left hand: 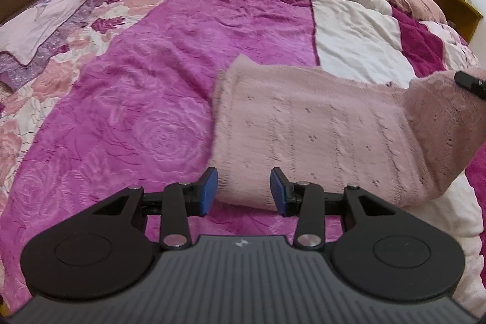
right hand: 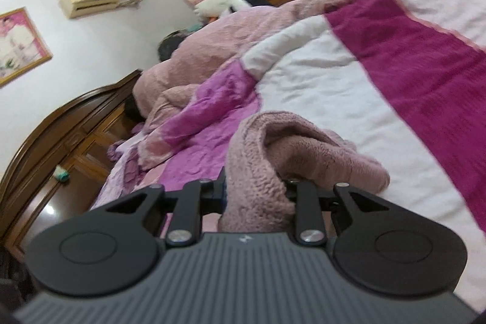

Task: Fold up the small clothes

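The pale pink knitted garment point(left hand: 319, 135) lies on the magenta rose-embossed quilt point(left hand: 136, 111) of the bed, its long axis running from the near left toward the far right in the left wrist view, where its right end is lifted off the covers. The right gripper point(right hand: 255, 193) is clamped on that raised end with bunched knit between its jaws. The left gripper point(left hand: 244, 190) is nearer the flat left end; its blue pads point(left hand: 209, 190) flank that near edge, but whether they press it I cannot tell.
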A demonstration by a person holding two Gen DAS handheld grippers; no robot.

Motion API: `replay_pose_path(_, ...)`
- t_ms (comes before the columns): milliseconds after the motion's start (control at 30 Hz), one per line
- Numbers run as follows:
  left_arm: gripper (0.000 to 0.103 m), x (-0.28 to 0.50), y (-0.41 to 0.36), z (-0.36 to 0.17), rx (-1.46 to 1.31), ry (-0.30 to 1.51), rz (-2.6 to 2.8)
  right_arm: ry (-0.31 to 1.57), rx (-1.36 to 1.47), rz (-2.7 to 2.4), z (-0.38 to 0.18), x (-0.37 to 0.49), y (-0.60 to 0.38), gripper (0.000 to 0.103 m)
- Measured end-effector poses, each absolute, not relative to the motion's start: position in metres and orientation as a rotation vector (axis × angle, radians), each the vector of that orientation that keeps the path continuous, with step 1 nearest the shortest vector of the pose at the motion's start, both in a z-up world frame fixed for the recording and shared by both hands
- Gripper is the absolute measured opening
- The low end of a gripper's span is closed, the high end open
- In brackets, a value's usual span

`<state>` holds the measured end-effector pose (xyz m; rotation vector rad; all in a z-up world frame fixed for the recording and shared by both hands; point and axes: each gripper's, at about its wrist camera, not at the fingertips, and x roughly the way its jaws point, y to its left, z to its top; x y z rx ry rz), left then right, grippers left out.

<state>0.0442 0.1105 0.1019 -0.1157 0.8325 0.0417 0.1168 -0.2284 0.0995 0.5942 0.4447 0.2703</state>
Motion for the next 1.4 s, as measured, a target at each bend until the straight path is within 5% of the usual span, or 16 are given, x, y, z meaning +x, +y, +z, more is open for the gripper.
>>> replay_pose_path(333,0.046,0.043,0.148,0.105,-0.135,0.813,0.093,0.472,0.475,0.424,0.118,0.128,-0.143,0.027)
replay_pose_path(767,0.046,0.029,0.185,0.087,-0.197,0.823,0.133,0.664,0.301,0.467,0.035,0.145,-0.051,0.027)
replay_pose_path(1200,0.046,0.025,0.199,0.082,-0.237,0.81,0.134,0.654,0.13,0.452,0.056,0.139,-0.004,0.027)
replay_pose_path(1400,0.046,0.021,0.204,0.084,-0.252,0.803,0.146,0.64,0.079,0.44,0.047,0.124,0.008,0.038)
